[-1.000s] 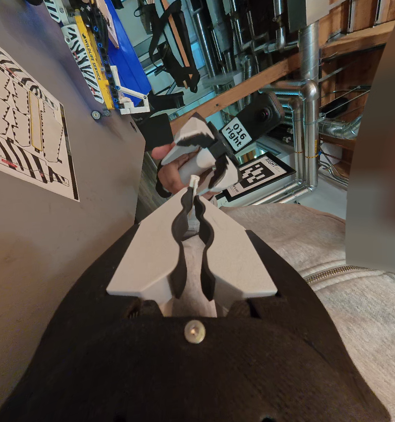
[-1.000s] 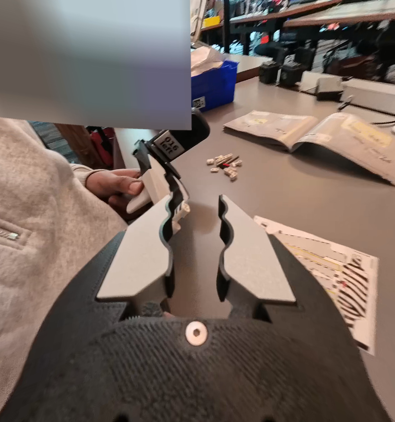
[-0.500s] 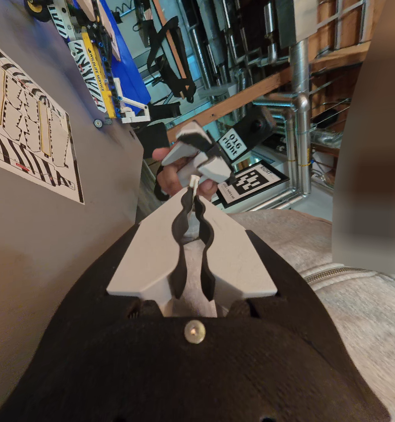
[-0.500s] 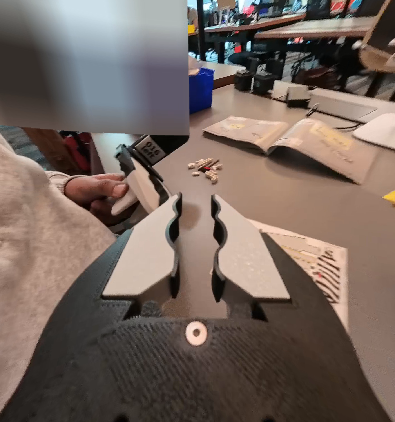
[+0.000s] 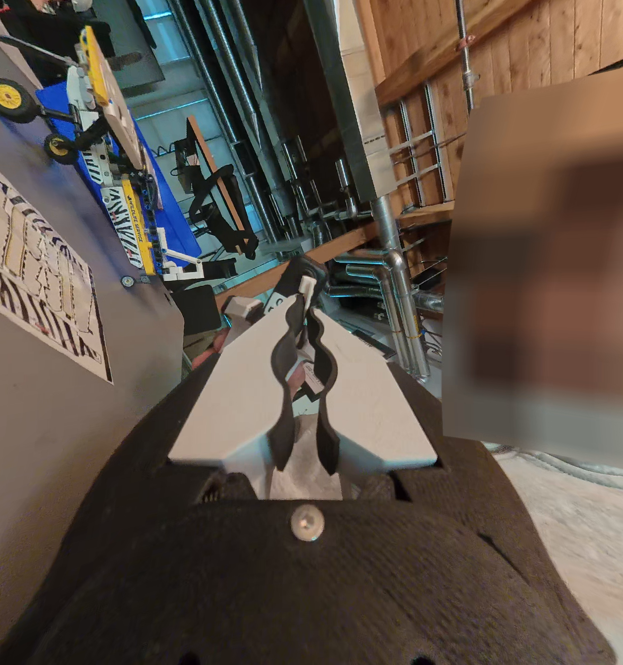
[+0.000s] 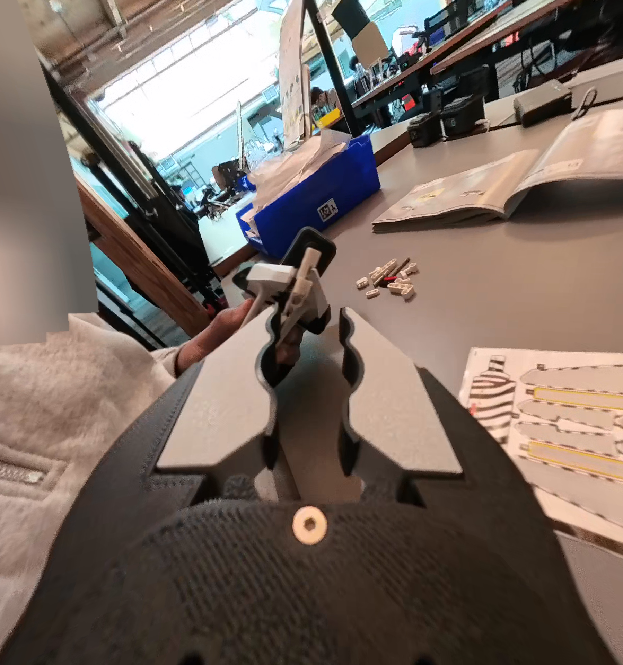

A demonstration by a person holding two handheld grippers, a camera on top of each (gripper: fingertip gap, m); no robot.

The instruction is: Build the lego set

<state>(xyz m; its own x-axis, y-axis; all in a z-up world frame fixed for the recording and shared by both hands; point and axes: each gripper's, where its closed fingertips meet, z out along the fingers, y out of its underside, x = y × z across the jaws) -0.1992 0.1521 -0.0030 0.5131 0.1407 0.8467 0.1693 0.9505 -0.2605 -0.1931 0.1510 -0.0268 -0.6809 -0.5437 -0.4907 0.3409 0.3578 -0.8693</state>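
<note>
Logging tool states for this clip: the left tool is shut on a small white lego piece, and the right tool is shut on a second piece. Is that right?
Not quite. The right tool is open and holds nothing, as the right wrist view shows. The left tool is indeed shut on the small white lego piece.

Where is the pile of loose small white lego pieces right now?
In the right wrist view, the pile of small white lego pieces lies on the grey table, between the blue plastic bin and the open instruction booklet.
</note>
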